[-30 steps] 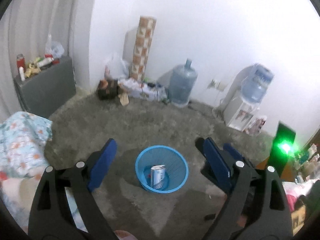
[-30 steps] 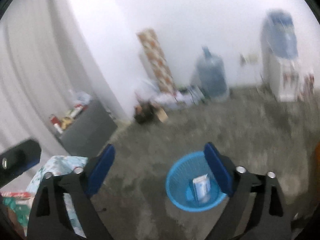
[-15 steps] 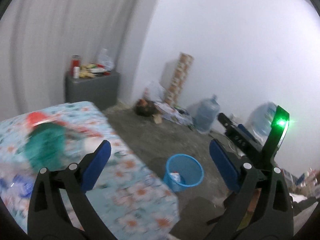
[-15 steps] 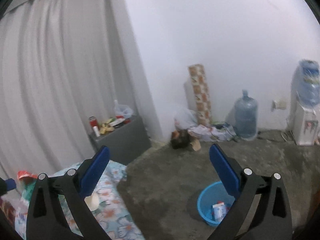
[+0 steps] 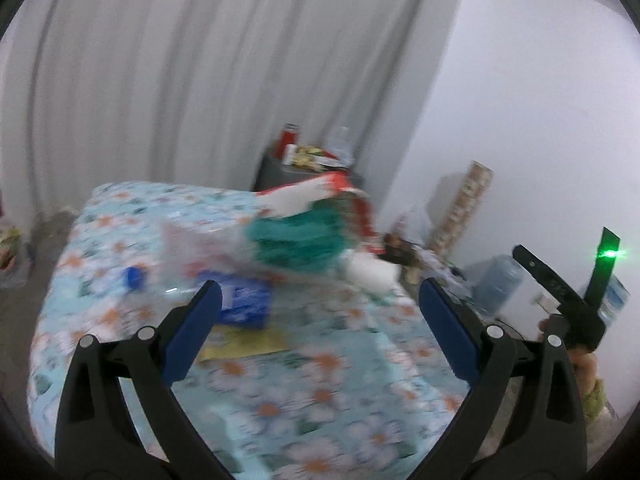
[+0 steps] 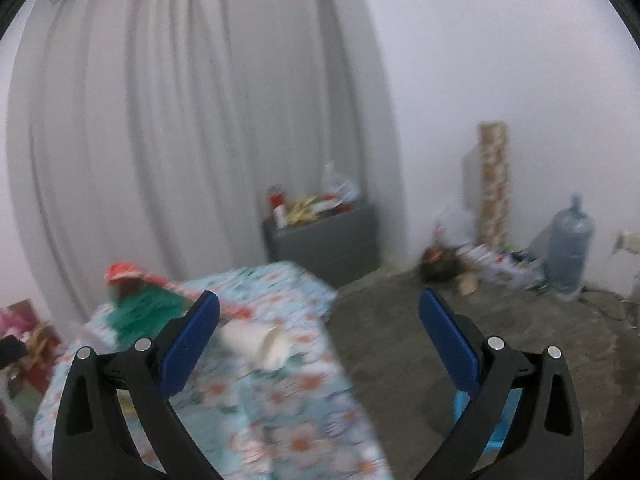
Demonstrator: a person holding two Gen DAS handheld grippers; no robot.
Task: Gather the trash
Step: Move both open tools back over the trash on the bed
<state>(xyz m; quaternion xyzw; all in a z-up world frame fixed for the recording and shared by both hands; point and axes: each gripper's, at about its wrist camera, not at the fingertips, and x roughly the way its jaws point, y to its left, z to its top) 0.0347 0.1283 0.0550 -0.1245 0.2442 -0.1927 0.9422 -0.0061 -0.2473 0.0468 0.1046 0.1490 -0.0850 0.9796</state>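
Trash lies on a table under a floral cloth point(image 5: 320, 400): a green, red and white bag point(image 5: 304, 240), a blue packet point(image 5: 244, 300), a flat yellow packet point(image 5: 244, 342) and a white cup point(image 5: 370, 276). My left gripper point(image 5: 320, 296) hangs open above the table's near part, with nothing between its fingers. In the right wrist view the white cup point(image 6: 256, 344) lies on its side near the table's corner, beside the green bag point(image 6: 144, 312). My right gripper point(image 6: 320, 304) is open and empty over that corner. The blue bin point(image 6: 505, 416) shows partly behind its right finger.
A grey cabinet point(image 6: 324, 240) with clutter on top stands by the grey curtain point(image 6: 180, 120). Along the white wall are a patterned roll point(image 6: 494, 184), a water jug point(image 6: 570, 248) and floor clutter point(image 6: 444, 264). Bare concrete floor point(image 6: 400, 340) lies right of the table.
Both views have swung left from the blue bin on the floor to the floral table with the trash. Both grippers stay open and empty.
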